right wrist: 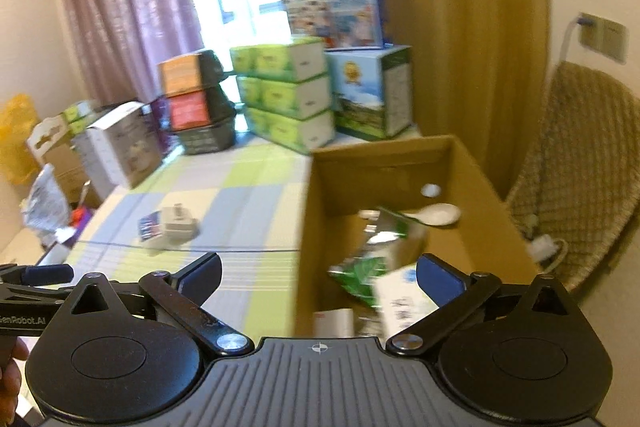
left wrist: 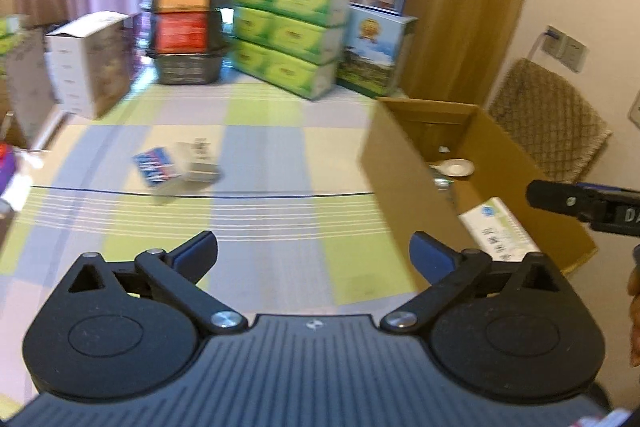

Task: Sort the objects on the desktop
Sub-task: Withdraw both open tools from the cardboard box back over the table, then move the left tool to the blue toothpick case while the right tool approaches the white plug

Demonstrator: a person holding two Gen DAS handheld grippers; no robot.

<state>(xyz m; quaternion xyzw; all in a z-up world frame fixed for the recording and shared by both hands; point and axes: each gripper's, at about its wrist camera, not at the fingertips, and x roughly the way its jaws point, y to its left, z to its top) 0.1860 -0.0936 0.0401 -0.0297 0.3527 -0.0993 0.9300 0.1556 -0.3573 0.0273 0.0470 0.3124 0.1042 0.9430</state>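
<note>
Lying well beyond left gripper [left wrist: 313, 255] (empty): cards [left wrist: 158, 165]

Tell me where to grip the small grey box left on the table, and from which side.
Judging from blurred views: take the grey box across its narrow width, from above. It appears to lie flat with the blue packet against its left side, so a sideways approach would likely nudge that. The left hand-held gripper, open, is nearer.

Blurred: blue card [left wrist: 155, 165]; grey box [left wrist: 200, 161].

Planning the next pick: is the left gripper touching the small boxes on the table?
Apart. The left wrist view shows the left gripper open, bare tablecloth before the small boxes.
</note>
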